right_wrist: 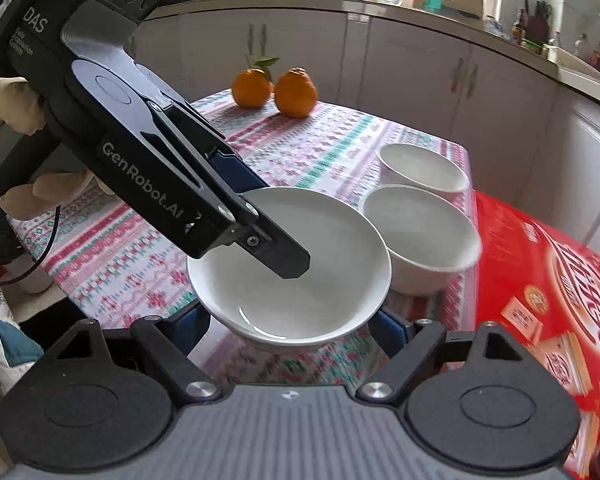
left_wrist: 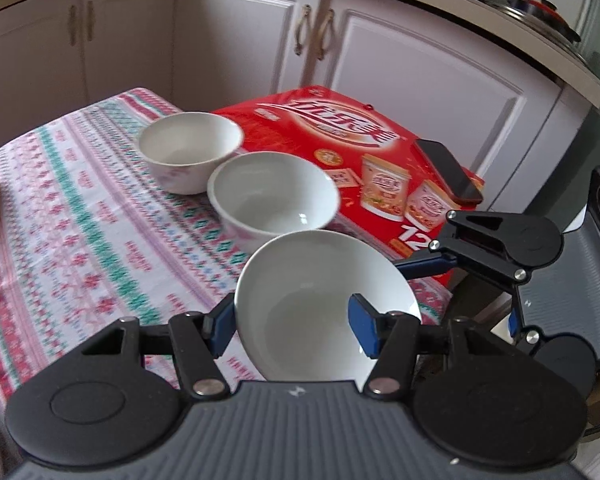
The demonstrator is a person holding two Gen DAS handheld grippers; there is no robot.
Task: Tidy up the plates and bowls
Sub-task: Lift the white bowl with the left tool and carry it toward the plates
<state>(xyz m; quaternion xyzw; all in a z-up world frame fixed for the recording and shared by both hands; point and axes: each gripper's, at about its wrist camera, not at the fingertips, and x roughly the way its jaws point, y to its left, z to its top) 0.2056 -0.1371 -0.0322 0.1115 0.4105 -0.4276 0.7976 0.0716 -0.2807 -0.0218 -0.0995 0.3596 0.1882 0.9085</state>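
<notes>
A shallow white dish (left_wrist: pixel 320 300) (right_wrist: pixel 296 272) is held tilted above the patterned tablecloth (left_wrist: pixel 80 216) (right_wrist: pixel 292 148). My left gripper (left_wrist: pixel 294 330) (right_wrist: pixel 260 208) is shut on its rim, one finger inside the dish and one outside. My right gripper (right_wrist: pixel 290 330) is open, its blue pads either side of the dish's near edge; it shows at the right in the left wrist view (left_wrist: pixel 452 260). Two white bowls stand just beyond on the cloth: a near one (left_wrist: pixel 274 196) (right_wrist: pixel 420 236) and a far one (left_wrist: pixel 190 144) (right_wrist: pixel 422 170).
A red instant-noodle carton (left_wrist: pixel 340 132) (right_wrist: pixel 548 292) lies beside the bowls with a phone (left_wrist: pixel 448 170) on it. Two oranges (right_wrist: pixel 274 88) sit at the table's far end. White kitchen cabinets (left_wrist: pixel 420 64) run behind the table.
</notes>
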